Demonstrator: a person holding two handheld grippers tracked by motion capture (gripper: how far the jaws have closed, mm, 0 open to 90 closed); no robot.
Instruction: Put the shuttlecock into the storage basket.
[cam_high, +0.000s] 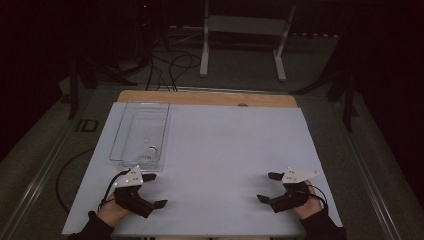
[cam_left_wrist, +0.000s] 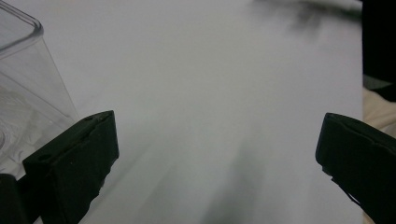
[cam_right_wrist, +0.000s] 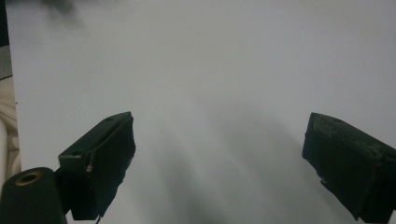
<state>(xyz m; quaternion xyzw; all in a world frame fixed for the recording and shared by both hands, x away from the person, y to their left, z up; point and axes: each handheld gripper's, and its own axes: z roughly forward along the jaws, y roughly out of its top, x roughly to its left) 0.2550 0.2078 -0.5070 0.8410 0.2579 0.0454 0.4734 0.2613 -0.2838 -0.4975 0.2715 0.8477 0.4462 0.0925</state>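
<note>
Dark room, white sheet (cam_high: 225, 165) over table. Both grippers parked near front edge, left (cam_high: 154, 190) and right (cam_high: 267, 187), jaws spread wide, holding nothing. Clear bin (cam_high: 141, 132) just beyond left. Looks like pre-start; next probably reaching into bin, carefully past rim.

Right gripper (cam_right_wrist: 219, 154) over white sheet (cam_right_wrist: 224, 70)
Jaws spread wide apart, nothing between them; bare sheet stretches ahead.
</note>
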